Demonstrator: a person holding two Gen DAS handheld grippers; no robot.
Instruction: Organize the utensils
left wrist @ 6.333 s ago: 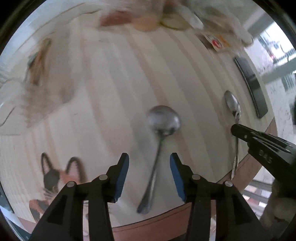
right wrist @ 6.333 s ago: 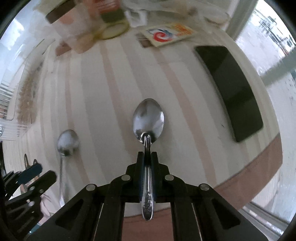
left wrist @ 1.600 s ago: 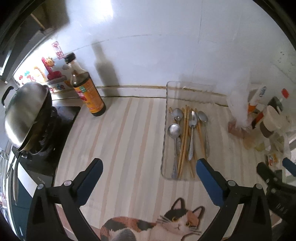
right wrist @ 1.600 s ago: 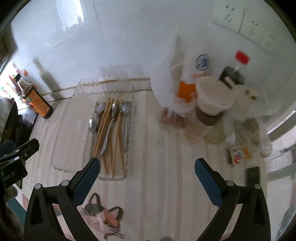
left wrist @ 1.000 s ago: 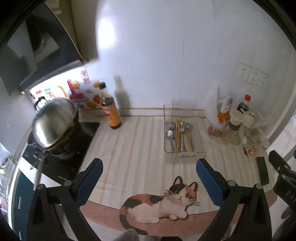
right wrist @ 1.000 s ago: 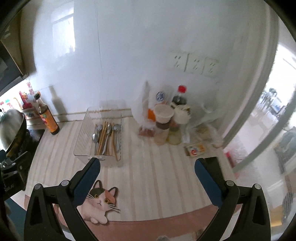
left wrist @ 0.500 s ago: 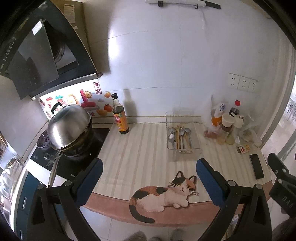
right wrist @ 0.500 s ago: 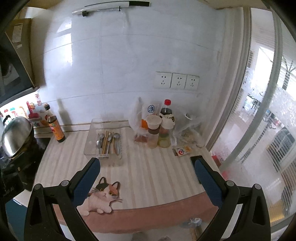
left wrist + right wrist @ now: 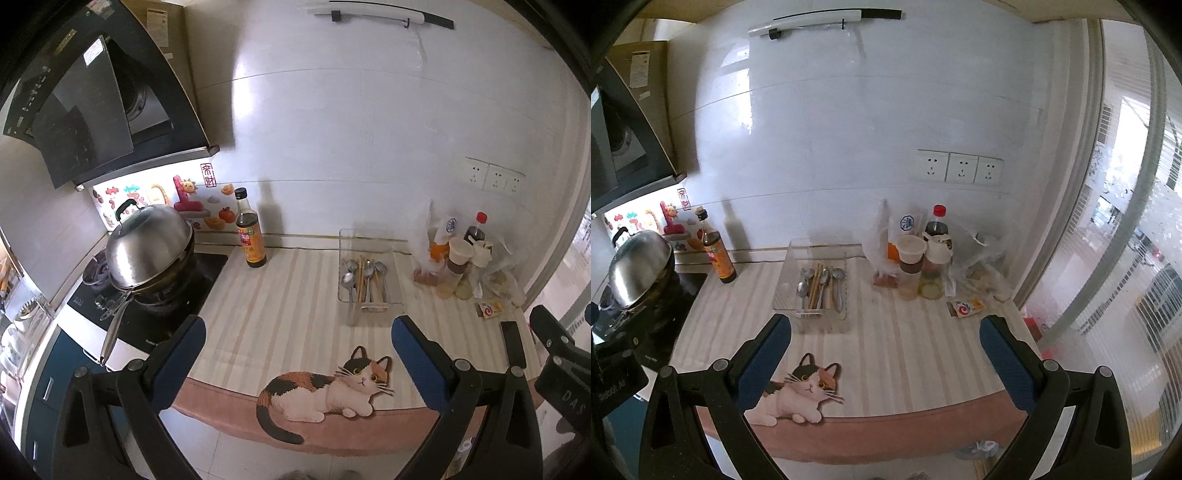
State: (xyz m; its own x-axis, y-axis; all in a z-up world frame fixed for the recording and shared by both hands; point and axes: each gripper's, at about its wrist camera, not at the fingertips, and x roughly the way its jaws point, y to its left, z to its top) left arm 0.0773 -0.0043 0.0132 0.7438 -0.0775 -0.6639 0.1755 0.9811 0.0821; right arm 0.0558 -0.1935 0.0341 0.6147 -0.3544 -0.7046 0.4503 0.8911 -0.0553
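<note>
A clear plastic tray (image 9: 397,288) stands on the striped counter mat near the wall. It holds several metal spoons (image 9: 347,278) and wooden chopsticks (image 9: 360,282). It also shows in the right wrist view (image 9: 783,284), with the spoons (image 9: 802,288) and chopsticks (image 9: 814,284) inside. My left gripper (image 9: 297,334) is wide open and empty, held high and well back from the counter. My right gripper (image 9: 884,332) is also wide open and empty, equally far back. The right gripper's body shows at the right edge of the left wrist view (image 9: 561,354).
A lidded steel wok (image 9: 147,251) sits on the stove at left. A soy sauce bottle (image 9: 250,236) stands by the wall. Bottles, jars and bags (image 9: 919,266) crowd the right of the tray. A black phone (image 9: 513,341) lies near the counter's right front edge. A cat picture (image 9: 325,391) marks the mat's front.
Both grippers have pulled up and far back from the counter, wide open and empty. The spoons they handled earlier now lie in the tray.
</note>
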